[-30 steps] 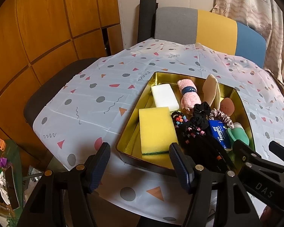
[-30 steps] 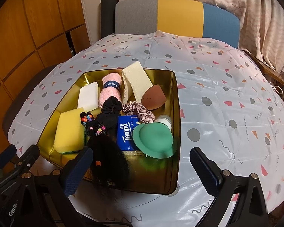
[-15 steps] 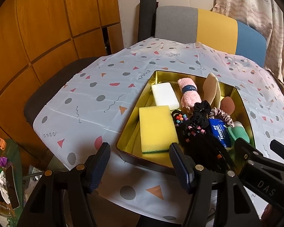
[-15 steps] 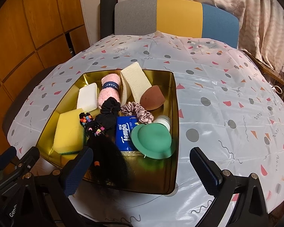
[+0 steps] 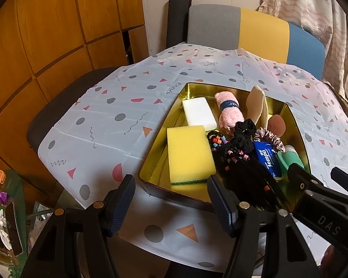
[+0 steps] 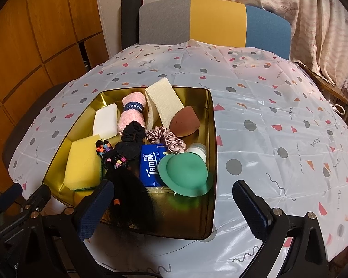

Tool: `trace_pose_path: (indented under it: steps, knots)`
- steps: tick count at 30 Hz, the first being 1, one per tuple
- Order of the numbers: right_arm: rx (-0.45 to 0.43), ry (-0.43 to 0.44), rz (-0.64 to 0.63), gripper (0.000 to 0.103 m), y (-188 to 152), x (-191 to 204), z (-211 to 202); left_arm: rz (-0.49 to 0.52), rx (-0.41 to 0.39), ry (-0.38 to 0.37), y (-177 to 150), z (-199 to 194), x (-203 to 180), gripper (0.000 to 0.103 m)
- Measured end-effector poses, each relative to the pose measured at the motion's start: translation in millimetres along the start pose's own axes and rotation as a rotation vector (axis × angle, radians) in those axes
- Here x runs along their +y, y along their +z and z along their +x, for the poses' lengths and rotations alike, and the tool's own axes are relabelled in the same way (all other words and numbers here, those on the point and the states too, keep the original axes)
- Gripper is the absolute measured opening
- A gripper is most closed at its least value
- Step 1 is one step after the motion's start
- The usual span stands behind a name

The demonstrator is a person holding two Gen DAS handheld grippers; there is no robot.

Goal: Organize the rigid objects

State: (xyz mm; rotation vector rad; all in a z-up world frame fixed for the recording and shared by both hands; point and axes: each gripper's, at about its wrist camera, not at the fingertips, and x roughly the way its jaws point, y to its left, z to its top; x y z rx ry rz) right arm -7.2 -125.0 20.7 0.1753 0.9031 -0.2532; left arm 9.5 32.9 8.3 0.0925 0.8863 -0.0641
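A gold tin box (image 5: 160, 153) (image 6: 211, 120) sits on the patterned tablecloth. It holds a yellow sponge (image 5: 189, 153) (image 6: 83, 162), a white block (image 5: 198, 113), a pink rolled towel (image 6: 131, 113), a brown makeup sponge (image 6: 185, 121), scrunchies, a blue Tempo tissue pack (image 6: 150, 162), a green hat-shaped lid (image 6: 184, 173) and a black beaded hairpiece (image 6: 130, 199). My left gripper (image 5: 171, 201) hovers open before the box's near left corner. Over the near edge of the box my right gripper (image 6: 174, 208) stands open, holding nothing.
A chair with a grey, yellow and blue back (image 6: 211, 20) stands behind the table. Wooden panelling (image 5: 46, 34) is at the left and curtains (image 6: 324, 23) at the right. Clutter (image 5: 2, 208) lies low at the left, beside the table edge.
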Motion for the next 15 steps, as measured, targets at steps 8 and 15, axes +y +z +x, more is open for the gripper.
trace_pose_path:
  steps: [8, 15]
  knots:
    - [-0.007, 0.001, 0.003, 0.103, 0.4, -1.0, -0.8, 0.004, 0.006, -0.010, -0.7, 0.9, -1.6, 0.065]
    - [-0.007, -0.003, 0.013, 0.103, 0.7, -5.3, 0.2, 0.008, -0.034, 0.023, -0.5, -3.0, -0.9, 0.064]
